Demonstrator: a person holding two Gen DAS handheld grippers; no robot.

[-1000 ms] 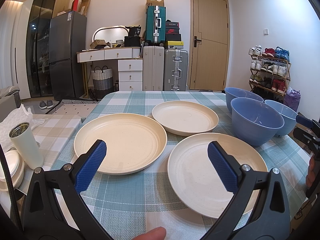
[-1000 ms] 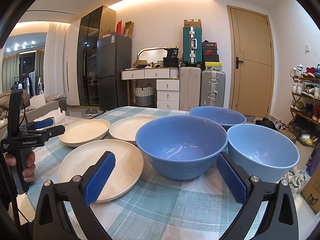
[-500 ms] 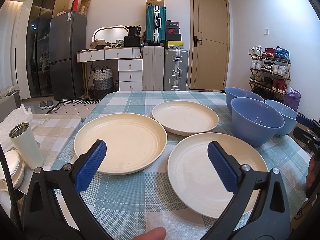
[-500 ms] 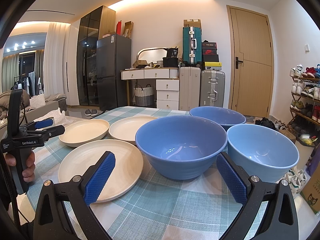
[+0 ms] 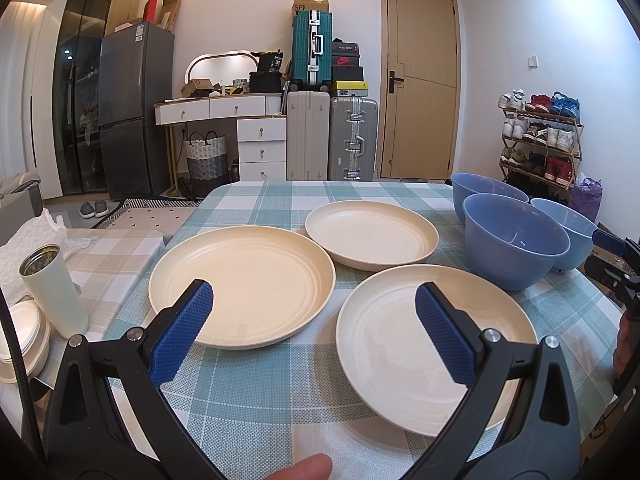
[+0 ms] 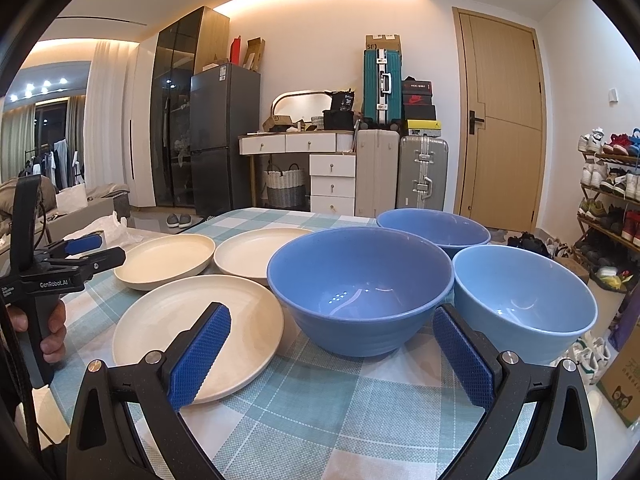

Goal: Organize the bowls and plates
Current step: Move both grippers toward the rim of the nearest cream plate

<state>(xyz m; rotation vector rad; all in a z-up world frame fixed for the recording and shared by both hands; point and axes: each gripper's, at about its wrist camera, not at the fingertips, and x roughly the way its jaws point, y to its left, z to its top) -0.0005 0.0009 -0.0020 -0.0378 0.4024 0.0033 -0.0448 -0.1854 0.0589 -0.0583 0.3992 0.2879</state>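
Cream plastic, three plates, on my checked tablecloth. Near-left plate: ahead of my left gripper, its near rim just behind the left blue pad. Near-right plate: partly under that gripper's right pad, running on past it to the right. Far plate: beyond both, between the two pads as I look along them. All three lie flat and apart from one another.

Blue ware, three bowls, upright. Nearest bowl: straight ahead of my right gripper, framed between its two pads, resting on the cloth and not touched by either. Pale blue bowl: to the right, just behind the right pad. Far bowl: behind those two.

Grippers, two, each with jaws spread wide and nothing between them. My left hand wraps the left gripper's handle, seen at the left edge of the right wrist view.

Sundries: pale tumbler, open-topped, left of my left pad, standing off the cloth.
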